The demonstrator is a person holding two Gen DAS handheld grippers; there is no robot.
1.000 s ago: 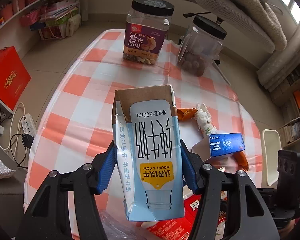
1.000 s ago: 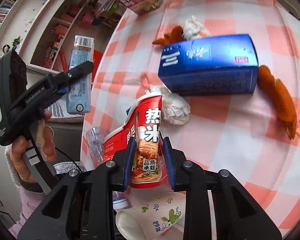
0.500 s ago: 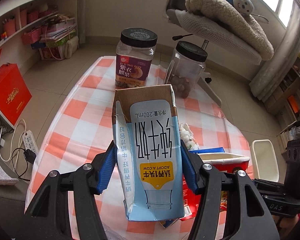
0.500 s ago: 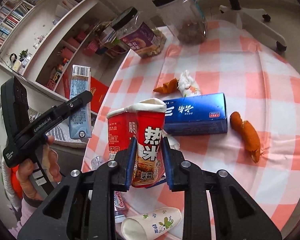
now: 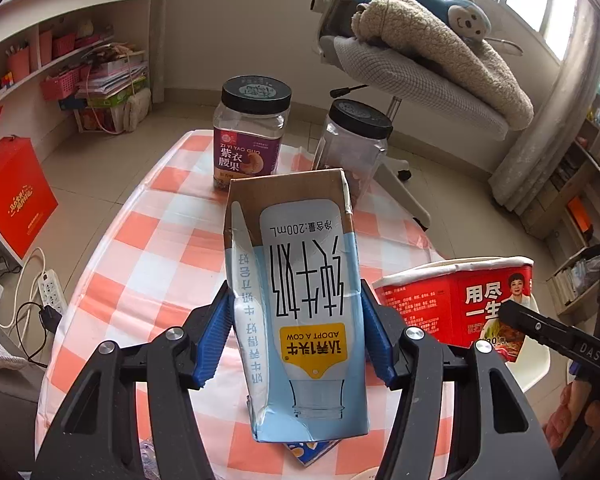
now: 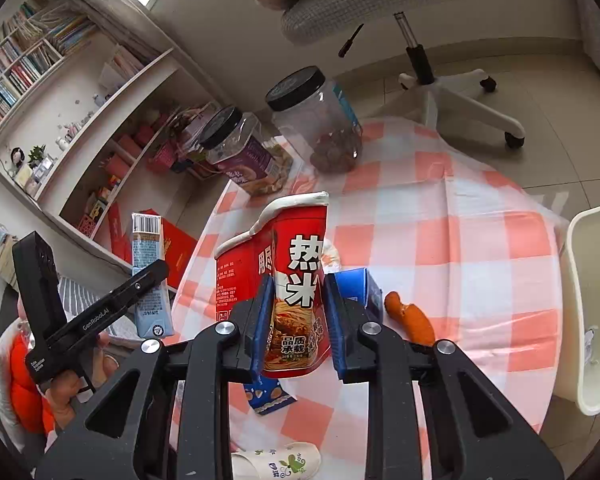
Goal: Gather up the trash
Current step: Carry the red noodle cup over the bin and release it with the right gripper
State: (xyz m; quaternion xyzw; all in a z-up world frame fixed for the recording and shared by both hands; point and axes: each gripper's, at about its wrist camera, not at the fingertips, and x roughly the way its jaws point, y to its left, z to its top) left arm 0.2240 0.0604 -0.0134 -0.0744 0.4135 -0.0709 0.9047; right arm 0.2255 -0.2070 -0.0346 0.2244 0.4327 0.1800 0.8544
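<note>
A light blue milk carton (image 5: 308, 300), top flap torn open, is held upside down above the checked table (image 5: 148, 248), with my left gripper (image 5: 296, 320) shut on its sides. In the right wrist view the same carton (image 6: 148, 264) hangs left of the table edge. A crushed red noodle cup (image 6: 296, 264) is squeezed between the blue pads of my right gripper (image 6: 298, 320), clear of the cloth. From the left wrist view the cup (image 5: 452, 304) shows at the right.
A blue box (image 6: 360, 284), an orange peel (image 6: 412, 320), a blue packet (image 6: 268, 396) and a paper cup (image 6: 284, 460) lie on the table. Two black-lidded jars (image 5: 252, 128) (image 5: 356, 140) stand at the far edge. A white bin (image 6: 580, 280) sits right; an office chair (image 5: 420, 68) stands behind.
The right gripper has lifted the red cup off the table and tilted upward. The left gripper has risen slightly with the carton. Both grips are unchanged.
</note>
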